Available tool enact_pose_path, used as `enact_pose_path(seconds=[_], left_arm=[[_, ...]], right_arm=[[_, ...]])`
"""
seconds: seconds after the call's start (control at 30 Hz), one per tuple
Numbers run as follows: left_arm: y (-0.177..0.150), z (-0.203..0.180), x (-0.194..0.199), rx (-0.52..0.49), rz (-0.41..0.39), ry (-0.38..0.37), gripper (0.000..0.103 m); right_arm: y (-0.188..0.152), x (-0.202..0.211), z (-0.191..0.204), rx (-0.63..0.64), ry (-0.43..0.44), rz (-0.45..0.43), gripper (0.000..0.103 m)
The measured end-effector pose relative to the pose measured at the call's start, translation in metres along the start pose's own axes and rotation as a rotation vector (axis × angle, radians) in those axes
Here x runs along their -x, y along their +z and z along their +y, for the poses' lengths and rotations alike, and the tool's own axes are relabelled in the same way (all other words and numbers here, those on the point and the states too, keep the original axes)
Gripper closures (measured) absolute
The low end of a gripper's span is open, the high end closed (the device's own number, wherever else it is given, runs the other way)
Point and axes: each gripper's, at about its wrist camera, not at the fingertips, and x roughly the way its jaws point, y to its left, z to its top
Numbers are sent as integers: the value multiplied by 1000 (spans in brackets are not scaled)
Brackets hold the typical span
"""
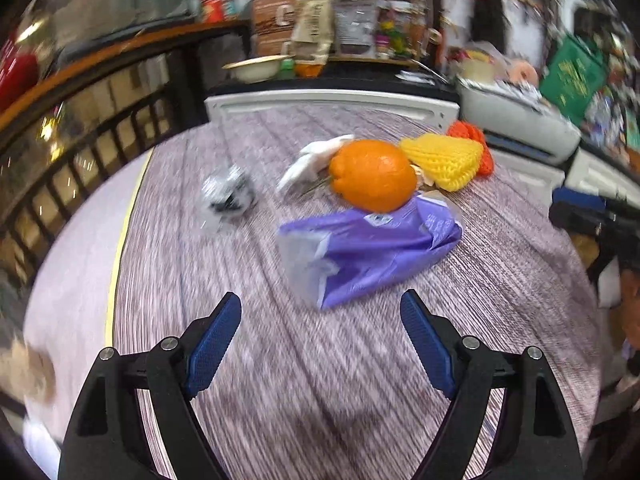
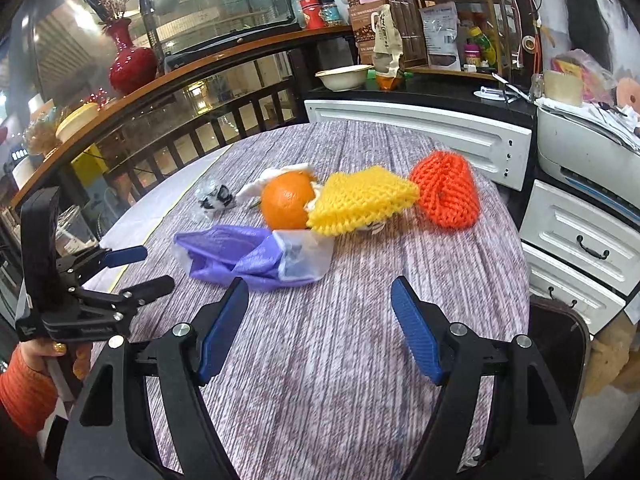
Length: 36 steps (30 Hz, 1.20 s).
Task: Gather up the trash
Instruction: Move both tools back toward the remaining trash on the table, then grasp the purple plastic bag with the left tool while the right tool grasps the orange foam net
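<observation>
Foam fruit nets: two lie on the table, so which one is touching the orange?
The yellow foam net; its near end overlaps the orange. The orange-red foam net lies on the yellow net's far side, away from the fruit.

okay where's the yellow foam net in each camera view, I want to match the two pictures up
Left wrist view: the yellow foam net lies upper right of centre, just right of the orange.
Right wrist view: the yellow foam net lies near the centre, again right of the orange and overlapping its edge.
Shared landmark: the purple plastic bag lying in front of the orange.
</observation>
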Motion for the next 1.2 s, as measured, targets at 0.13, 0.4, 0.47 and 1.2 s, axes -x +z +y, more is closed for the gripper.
enact_pose_path(seconds=[0.13,0.4,0.47,1.2], left_arm=[[9,-17,-10,-101,6,-6,22],[19,-51,-25,-204,8,18,22],[23,-50,-25,-182,12,3,22],[32,-68,-60,-431,47,46,29]], right_arm=[[7,-3,-6,5,-24,-8,30],[13,-12,-41,-67,-70,6,30],[11,-13,-46,-75,-74,10,30],[7,-13,-51,-53,-70,24,30]])
